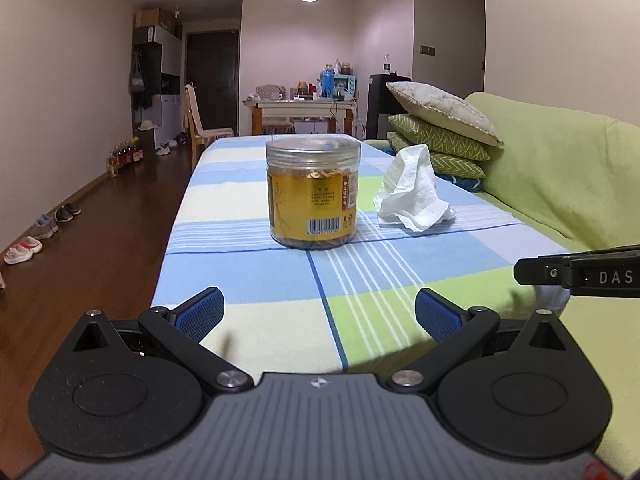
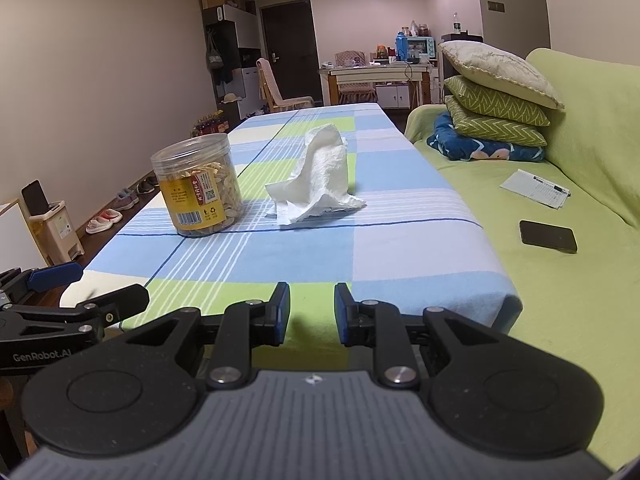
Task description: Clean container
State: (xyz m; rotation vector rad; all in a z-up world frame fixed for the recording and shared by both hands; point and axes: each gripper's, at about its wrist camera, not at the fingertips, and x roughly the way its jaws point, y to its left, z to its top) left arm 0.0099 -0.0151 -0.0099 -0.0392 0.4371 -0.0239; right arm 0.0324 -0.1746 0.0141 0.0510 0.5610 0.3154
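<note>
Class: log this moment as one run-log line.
left gripper: open, empty | right gripper: open, empty | jar: upright, lidded | tissue: beside jar

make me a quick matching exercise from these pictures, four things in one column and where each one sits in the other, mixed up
Things:
1. jar
2. tissue
3. phone
4. pillows

Places:
A. flat on the green sofa cover, near the table's edge
B. stacked on a blue blanket at the sofa's far end
C. upright on the checked tablecloth, left of the crumpled paper
D. crumpled on the tablecloth, right of the clear container

Pairs: 1-C, 2-D, 3-A, 4-B
</note>
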